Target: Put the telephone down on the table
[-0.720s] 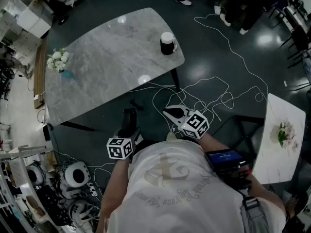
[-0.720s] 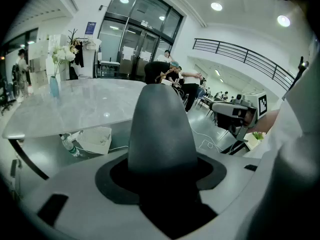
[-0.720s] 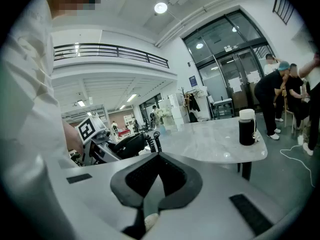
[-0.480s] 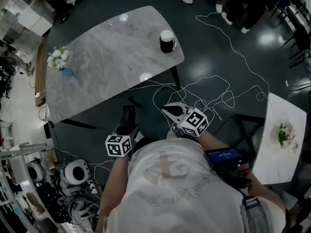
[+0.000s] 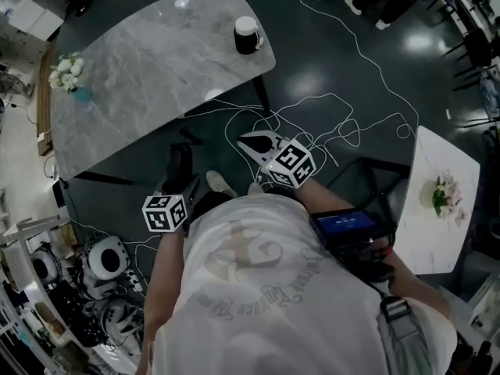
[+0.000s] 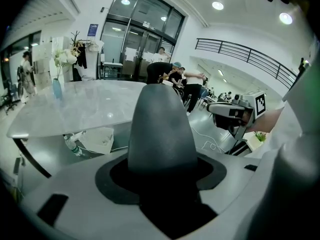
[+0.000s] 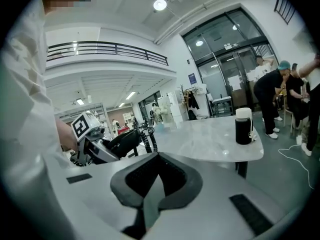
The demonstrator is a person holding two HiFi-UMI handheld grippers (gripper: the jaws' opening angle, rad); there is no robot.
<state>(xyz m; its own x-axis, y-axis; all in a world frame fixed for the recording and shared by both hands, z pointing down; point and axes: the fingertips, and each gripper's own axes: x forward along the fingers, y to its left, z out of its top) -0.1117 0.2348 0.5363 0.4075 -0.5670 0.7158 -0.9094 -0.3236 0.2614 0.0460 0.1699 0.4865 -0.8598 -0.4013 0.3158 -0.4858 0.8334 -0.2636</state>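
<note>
A black telephone handset (image 5: 178, 165) with a coiled cord (image 7: 145, 134) is held over the dark floor, short of the grey marble table (image 5: 148, 69). My left gripper (image 5: 184, 189) is shut on it. In the left gripper view the handset's dark rounded end (image 6: 161, 129) rises between the jaws. My right gripper (image 5: 251, 140) is to its right, shut with nothing in it, its black pads meeting in the right gripper view. Both hang in front of the person's chest, near the table's near edge.
A black cup with a white lid (image 5: 247, 34) stands at the table's right end and a vase of white flowers (image 5: 66, 75) at its left end. White cable (image 5: 344, 123) loops across the floor. A second white table (image 5: 428, 225) stands to the right, and equipment clutter (image 5: 101, 264) lies lower left.
The whole head view has slid up and to the left. Both grippers keep much the same place relative to the table. The handset stays in my left gripper.
</note>
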